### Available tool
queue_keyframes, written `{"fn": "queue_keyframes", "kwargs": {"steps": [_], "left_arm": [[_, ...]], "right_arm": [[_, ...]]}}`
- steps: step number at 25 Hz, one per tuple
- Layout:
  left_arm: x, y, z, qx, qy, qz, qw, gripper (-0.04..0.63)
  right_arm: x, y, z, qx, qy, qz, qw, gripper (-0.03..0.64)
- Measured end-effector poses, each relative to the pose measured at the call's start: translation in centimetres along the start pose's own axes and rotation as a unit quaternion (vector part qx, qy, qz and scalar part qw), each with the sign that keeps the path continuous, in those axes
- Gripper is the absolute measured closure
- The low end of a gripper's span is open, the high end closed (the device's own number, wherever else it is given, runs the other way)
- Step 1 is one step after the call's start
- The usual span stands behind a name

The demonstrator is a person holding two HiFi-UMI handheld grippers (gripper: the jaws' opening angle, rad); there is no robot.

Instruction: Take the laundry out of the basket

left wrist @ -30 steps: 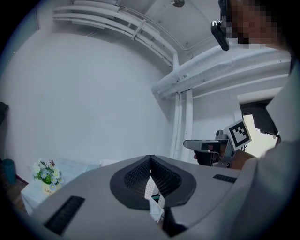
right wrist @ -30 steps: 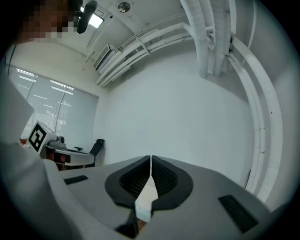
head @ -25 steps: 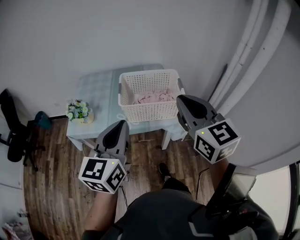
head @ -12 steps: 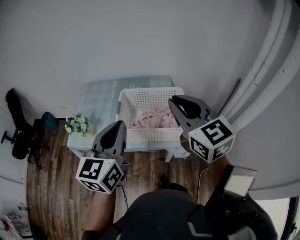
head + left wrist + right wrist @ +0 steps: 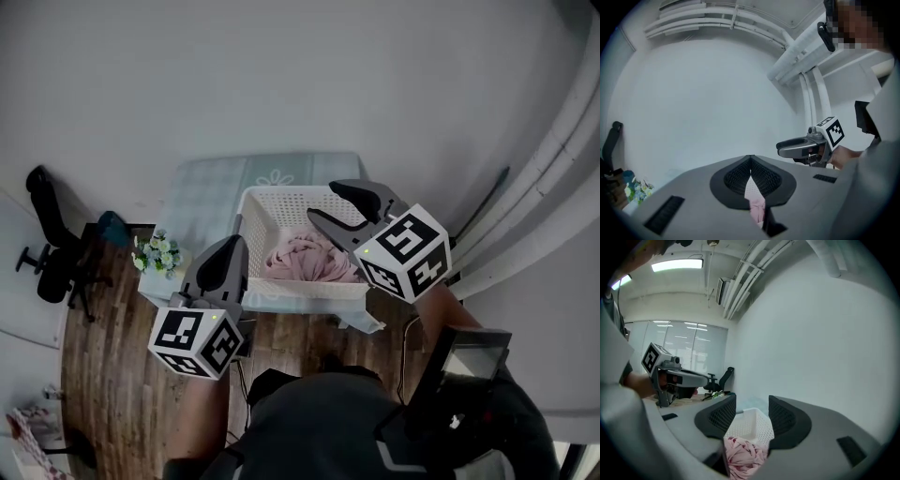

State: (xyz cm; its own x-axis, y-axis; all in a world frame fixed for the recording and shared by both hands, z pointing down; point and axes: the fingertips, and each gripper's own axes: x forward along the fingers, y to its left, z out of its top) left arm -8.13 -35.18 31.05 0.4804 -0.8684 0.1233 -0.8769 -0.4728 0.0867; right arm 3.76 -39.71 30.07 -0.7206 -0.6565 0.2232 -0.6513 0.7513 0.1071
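A white lattice laundry basket point(image 5: 249, 234) stands on a small table point(image 5: 202, 187) covered with a pale checked cloth. Crumpled pink laundry point(image 5: 314, 258) lies inside it. My right gripper point(image 5: 325, 202) hovers over the basket's right half. Its jaws have just been opening and stand apart with nothing between them. In the right gripper view the basket point(image 5: 752, 425) and the pink laundry point(image 5: 740, 455) show through that gap, beyond the fingertips. My left gripper point(image 5: 234, 244) is shut, near the basket's front left corner. In the left gripper view a sliver of pink laundry point(image 5: 754, 206) shows beyond its jaws.
A pot of flowers point(image 5: 155, 253) sits on the table's front left corner. A black office chair point(image 5: 52, 253) stands on the wood floor at the left. White pipes point(image 5: 562, 141) run along the wall at the right. A bare wall is behind the table.
Both grippers have moved forward towards the basket. The right gripper now reaches over it, and its jaws have gone from shut to apart. The left gripper stays shut.
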Motion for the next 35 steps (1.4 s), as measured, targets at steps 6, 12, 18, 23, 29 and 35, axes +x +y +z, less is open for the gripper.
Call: {"fn": "queue_keyframes", "kwargs": {"steps": [6, 12, 18, 23, 29, 35], "left_arm": [[1.8, 2.6, -1.7, -0.023, 0.018, 0.03, 0.9991, 0.586], [3.6, 4.5, -4.1, -0.029, 0.049, 0.026, 0.9981, 0.586], [4.9, 6.7, -7.1, -0.035, 0.082, 0.043, 0.9951, 0.584], [6.1, 7.8, -9.1, -0.041, 0.103, 0.05, 0.9926, 0.523], [6.9, 8.8, -10.3, -0.047, 0.124, 0.051, 0.9899, 0.523], [8.0, 9.3, -10.5, -0.046, 0.128, 0.036, 0.9901, 0.523]], "right_arm": [[4.9, 0.2, -4.5, -0.001, 0.079, 0.07, 0.994, 0.328], [8.6, 1.5, -11.3, -0.006, 0.174, 0.127, 0.977, 0.24], [11.2, 2.4, -19.5, -0.032, 0.289, 0.171, 0.941, 0.197], [12.5, 4.0, -25.5, -0.061, 0.372, 0.231, 0.897, 0.172], [13.6, 4.2, -31.0, -0.115, 0.447, 0.247, 0.852, 0.152], [14.5, 4.8, -34.7, -0.115, 0.487, 0.261, 0.825, 0.141]]}}
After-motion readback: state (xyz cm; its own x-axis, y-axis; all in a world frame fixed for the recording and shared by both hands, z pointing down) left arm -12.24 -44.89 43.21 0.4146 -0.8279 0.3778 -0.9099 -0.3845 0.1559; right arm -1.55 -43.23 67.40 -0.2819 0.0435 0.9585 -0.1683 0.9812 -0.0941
